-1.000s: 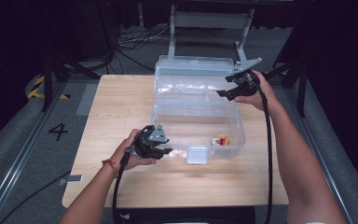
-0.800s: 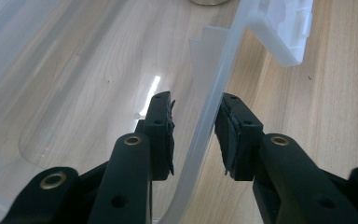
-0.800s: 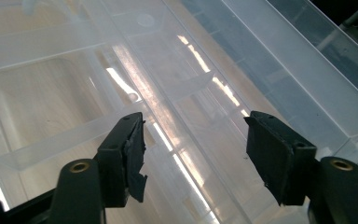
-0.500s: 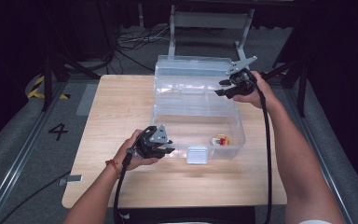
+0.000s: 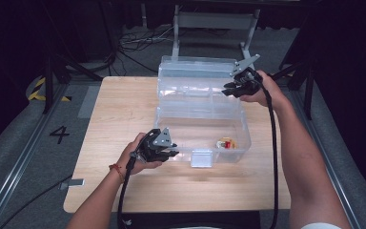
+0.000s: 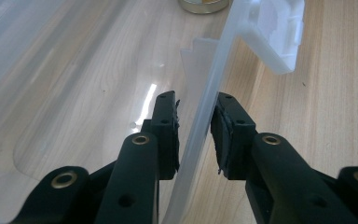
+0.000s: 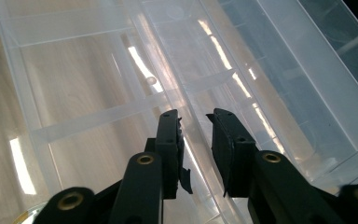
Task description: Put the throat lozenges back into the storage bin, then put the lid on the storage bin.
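High view showed little change over the last second, and most of it was at the right end of the clear plastic box (image 5: 171,102) on the wooden table (image 5: 119,109).

At the box's front-left corner the left gripper (image 5: 170,153) had stayed where it was. In the left gripper view its jaws stood either side of the box's front wall (image 6: 200,116). One pad touched the wall and only a sliver showed at the other, so the left gripper (image 6: 195,100) seemed to be grasping the wall lightly and holding the box down.

Along the box's front, right of that grip, the white latch (image 5: 202,158) hung loose. A small red and yellow item (image 5: 225,143) lay inside the box by its front-right corner.

At the box's far-right corner the right gripper (image 5: 228,89) had crept slightly inward and toward the back along the raised lid (image 5: 195,71). In the right gripper view a clear ridge of the lid (image 7: 168,74) ran between the narrowly parted jaws of the right gripper (image 7: 195,116). Whether they pinched it or merely flanked it could not be told.

The lid was already up and the box had kept its place. That suggested the opening was nearly done, with the left side anchoring and the right side guiding the lid back.
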`<action>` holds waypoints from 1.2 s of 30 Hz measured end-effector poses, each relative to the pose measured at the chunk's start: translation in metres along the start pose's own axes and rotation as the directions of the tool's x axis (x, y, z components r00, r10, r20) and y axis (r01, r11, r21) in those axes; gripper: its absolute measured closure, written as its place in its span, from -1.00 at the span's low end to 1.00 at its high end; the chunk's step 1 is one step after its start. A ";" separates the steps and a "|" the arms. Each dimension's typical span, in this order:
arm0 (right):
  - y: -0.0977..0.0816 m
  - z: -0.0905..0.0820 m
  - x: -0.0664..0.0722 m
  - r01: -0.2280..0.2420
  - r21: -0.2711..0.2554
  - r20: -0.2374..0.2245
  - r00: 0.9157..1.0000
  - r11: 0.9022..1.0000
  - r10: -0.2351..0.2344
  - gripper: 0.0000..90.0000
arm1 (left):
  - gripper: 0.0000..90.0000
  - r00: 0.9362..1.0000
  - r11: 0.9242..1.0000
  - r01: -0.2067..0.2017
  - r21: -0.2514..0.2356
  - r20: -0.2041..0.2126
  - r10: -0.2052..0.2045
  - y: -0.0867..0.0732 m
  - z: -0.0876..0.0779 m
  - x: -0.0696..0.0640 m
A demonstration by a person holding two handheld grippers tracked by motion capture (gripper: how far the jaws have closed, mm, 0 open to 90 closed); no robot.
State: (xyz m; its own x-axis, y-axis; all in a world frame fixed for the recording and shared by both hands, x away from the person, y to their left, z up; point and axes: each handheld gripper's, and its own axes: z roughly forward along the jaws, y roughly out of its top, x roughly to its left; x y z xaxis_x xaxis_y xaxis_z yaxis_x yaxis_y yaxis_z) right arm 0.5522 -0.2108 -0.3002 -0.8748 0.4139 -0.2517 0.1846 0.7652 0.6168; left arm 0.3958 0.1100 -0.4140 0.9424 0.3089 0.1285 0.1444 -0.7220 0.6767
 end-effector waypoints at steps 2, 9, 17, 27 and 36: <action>0.001 0.000 -0.001 0.006 0.003 -0.008 1.000 1.000 -0.006 0.66 | 0.61 1.000 1.000 -0.002 0.000 0.003 0.002 0.000 0.000 0.000; 0.004 -0.001 -0.003 0.033 0.024 -0.040 0.999 0.999 -0.032 0.72 | 0.62 1.000 1.000 0.003 0.002 0.004 -0.003 0.000 0.000 0.001; 0.006 0.000 -0.006 0.037 0.034 -0.066 0.997 0.999 -0.034 0.76 | 0.61 1.000 1.000 0.011 -0.006 0.000 -0.011 0.000 0.000 0.000; 0.003 -0.005 -0.010 0.024 -0.007 -0.143 0.989 1.000 -0.025 0.86 | 0.59 1.000 1.000 0.022 -0.007 -0.009 -0.022 0.000 0.000 -0.001; 0.000 -0.010 -0.006 0.056 -0.031 -0.165 0.984 0.998 -0.060 0.92 | 0.59 0.999 0.999 0.051 -0.012 0.006 -0.051 0.000 0.000 0.000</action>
State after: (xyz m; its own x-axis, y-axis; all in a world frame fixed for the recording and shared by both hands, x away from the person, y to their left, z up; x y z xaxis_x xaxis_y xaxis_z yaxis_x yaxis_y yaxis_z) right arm 0.5529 -0.2178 -0.2912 -0.9462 0.2801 -0.1619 0.1217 0.7717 0.6242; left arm 0.3955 0.1095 -0.4139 0.9355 0.3418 0.0891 0.1889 -0.6975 0.6913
